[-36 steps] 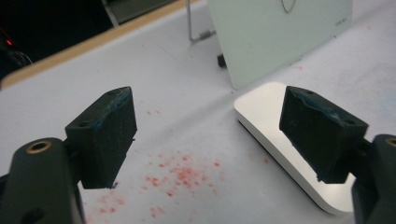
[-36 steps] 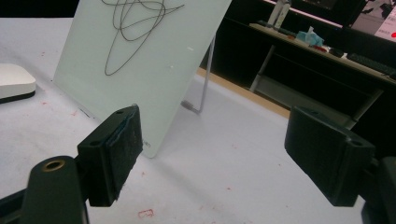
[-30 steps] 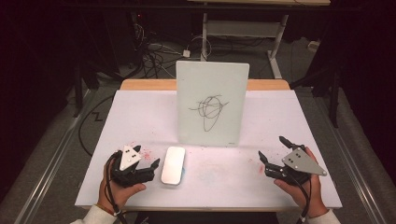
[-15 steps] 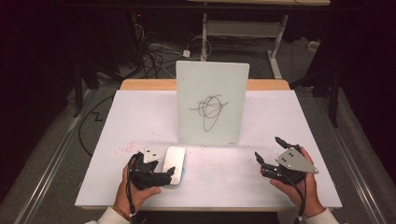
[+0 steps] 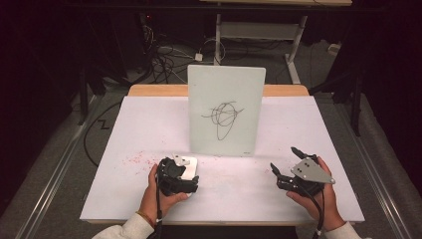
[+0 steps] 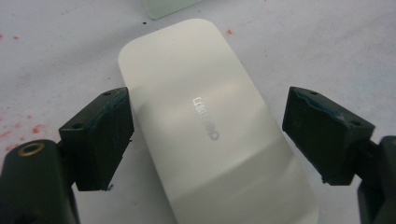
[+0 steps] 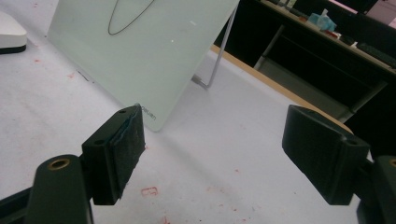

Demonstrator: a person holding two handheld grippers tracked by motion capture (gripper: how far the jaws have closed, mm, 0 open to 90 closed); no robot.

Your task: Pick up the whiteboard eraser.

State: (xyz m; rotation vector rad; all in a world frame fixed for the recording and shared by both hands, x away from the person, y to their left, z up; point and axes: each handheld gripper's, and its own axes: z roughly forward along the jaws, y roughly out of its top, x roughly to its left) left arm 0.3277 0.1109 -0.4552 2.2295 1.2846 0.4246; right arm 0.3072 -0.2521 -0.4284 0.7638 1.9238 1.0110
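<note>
A white eraser block (image 6: 210, 135) with a pale logo lies flat on the white table; in the high view the eraser (image 5: 188, 166) peeks out under my left gripper (image 5: 185, 175). That left gripper (image 6: 205, 135) is open, its jaws straddling the eraser's two long sides without touching. A small whiteboard (image 5: 226, 110) with a black scribble stands upright on a wire stand at the table's middle. My right gripper (image 5: 282, 175) is open and empty at the front right, aimed toward the board's lower corner (image 7: 140, 60).
Red marker specks dot the table cover (image 5: 134, 159). The wooden table edge (image 5: 159, 90) runs behind the board. Beyond the table stand dark floor, cables (image 5: 169, 55) and a metal desk frame (image 5: 259, 30).
My left gripper has moved right and forward over the eraser, its jaws now on either side of it. The right gripper has shifted slightly left and forward.
</note>
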